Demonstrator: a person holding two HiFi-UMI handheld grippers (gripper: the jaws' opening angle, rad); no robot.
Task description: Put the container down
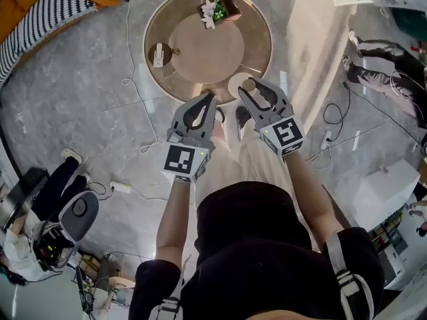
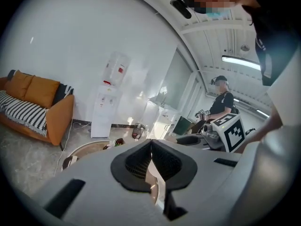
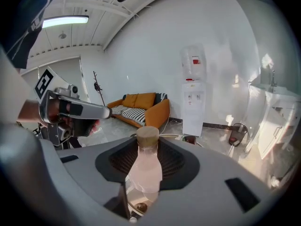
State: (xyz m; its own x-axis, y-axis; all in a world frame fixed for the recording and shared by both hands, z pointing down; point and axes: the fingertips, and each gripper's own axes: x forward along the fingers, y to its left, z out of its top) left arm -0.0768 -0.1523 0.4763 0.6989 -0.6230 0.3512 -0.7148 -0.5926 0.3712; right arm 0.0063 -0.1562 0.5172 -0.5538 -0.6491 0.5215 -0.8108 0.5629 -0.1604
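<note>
Between the jaws of the right gripper, over the near rim of the round table: container, a small translucent bottle with cork stopper, pinched at mid-body. Judged light, rigid, smooth, possibly breakable; the body offers the best hold. Left gripper: jaws pressed together, nothing between.

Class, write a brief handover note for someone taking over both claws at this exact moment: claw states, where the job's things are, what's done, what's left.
Left claw: shut, empty.
Right claw: shut on the container, a pale bottle with a tan cap, cap up.
The round table is just ahead, with a small plant on its far side.
Done: the container is in the grip, off any surface.
Left: set it down, probably on the table, then open the right claw.
</note>
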